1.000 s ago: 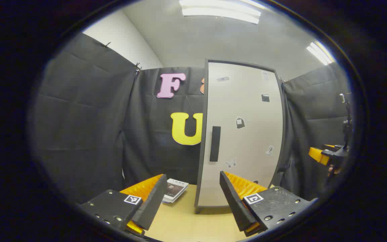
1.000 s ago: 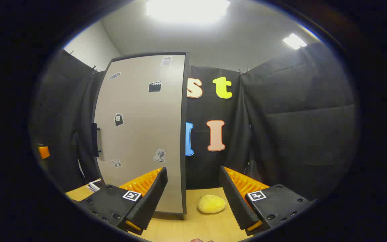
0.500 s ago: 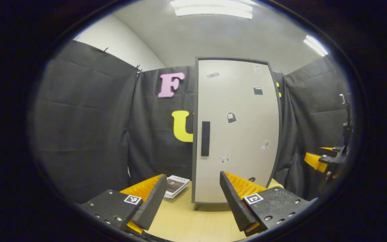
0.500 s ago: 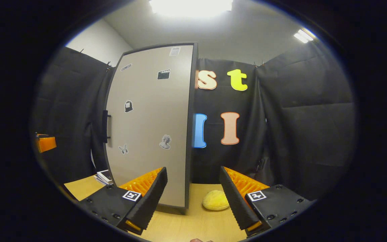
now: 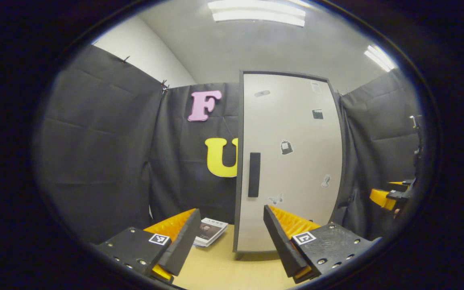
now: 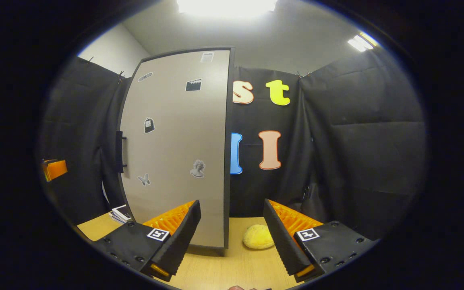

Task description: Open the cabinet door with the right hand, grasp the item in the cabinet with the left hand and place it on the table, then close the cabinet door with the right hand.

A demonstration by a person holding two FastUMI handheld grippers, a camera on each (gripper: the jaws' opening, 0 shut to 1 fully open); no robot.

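Observation:
The tall pale cabinet (image 5: pixel 290 161) stands on the wooden table (image 5: pixel 216 270) with its door flush in the dark frame and a black handle (image 5: pixel 253 174) on the door's left side. My left gripper (image 5: pixel 232 241) is open and empty, a short way in front of the door. In the right gripper view the cabinet (image 6: pixel 175 149) stands to the left, its handle (image 6: pixel 119 151) at the far edge. A yellow rounded item (image 6: pixel 258 237) lies on the table (image 6: pixel 224 270) just right of the cabinet. My right gripper (image 6: pixel 232 237) is open and empty, short of both.
A small stack of booklets (image 5: pixel 210 231) lies on the table left of the cabinet, and its corner (image 6: pixel 120 213) shows in the right gripper view. The other gripper (image 5: pixel 389 197) hovers at the far right. Black cloth walls close in on all sides.
Both views have drifted slightly, so the cabinet sits a little differently in each. The right gripper, seen from the left one, has sunk a bit. Both grippers stay open.

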